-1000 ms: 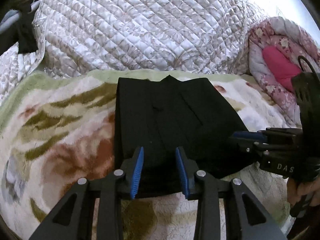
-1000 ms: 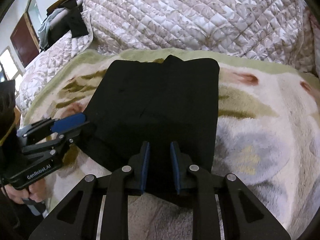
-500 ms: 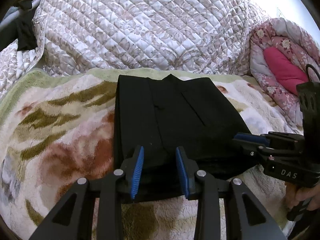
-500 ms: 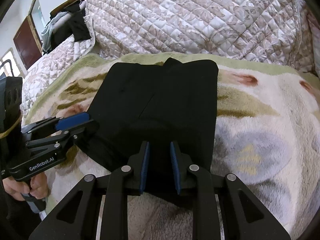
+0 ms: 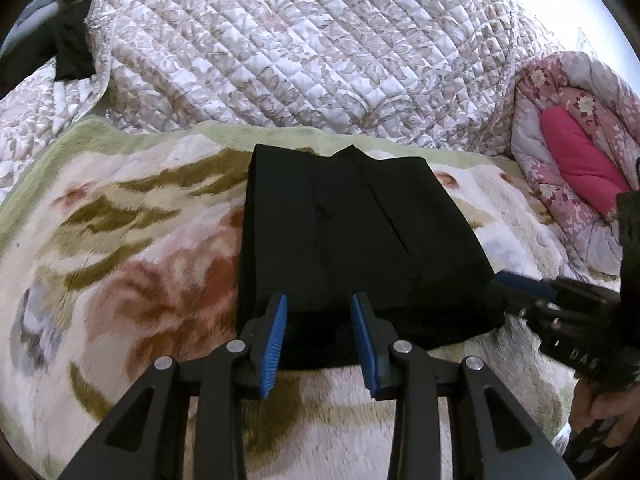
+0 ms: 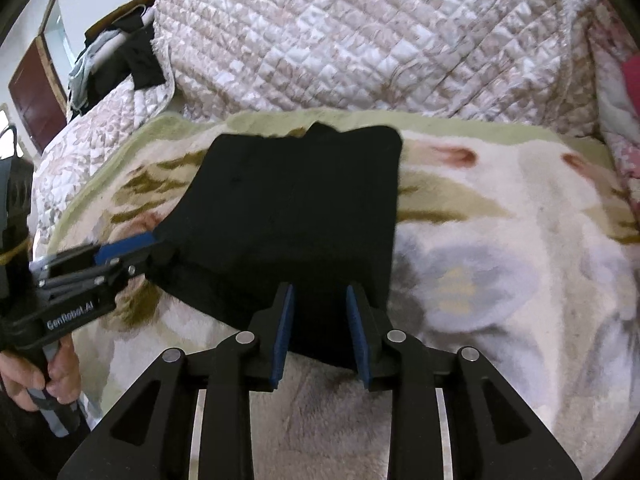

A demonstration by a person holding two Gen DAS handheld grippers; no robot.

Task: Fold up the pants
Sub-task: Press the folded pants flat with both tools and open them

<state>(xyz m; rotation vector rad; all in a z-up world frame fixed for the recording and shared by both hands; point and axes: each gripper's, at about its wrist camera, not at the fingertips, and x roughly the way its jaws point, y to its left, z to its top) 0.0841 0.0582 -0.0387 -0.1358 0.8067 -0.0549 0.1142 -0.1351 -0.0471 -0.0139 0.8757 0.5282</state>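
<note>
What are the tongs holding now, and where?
Right tongs have just been opening around the near edge of the black pants, apparently letting go. Left tongs straddle that edge; grip cannot be told.

Both views lit by soft, even daylight, no hard shadows. Brightest zone is the top right of the left wrist view, where the wall (image 5: 560,4) blows out to near white. Black pants (image 5: 352,240) are underexposed, folds barely readable in the left view and nearly lost in the right (image 6: 296,208). Strong fisheye: dark vignette in all corners, quilt (image 5: 300,48) lines bow toward the edges. Left wrist view is sharp at centre. Right wrist view is motion-blurred all over, quilt (image 6: 380,36) stitching and blanket (image 6: 500,240) pattern smeared.
</note>
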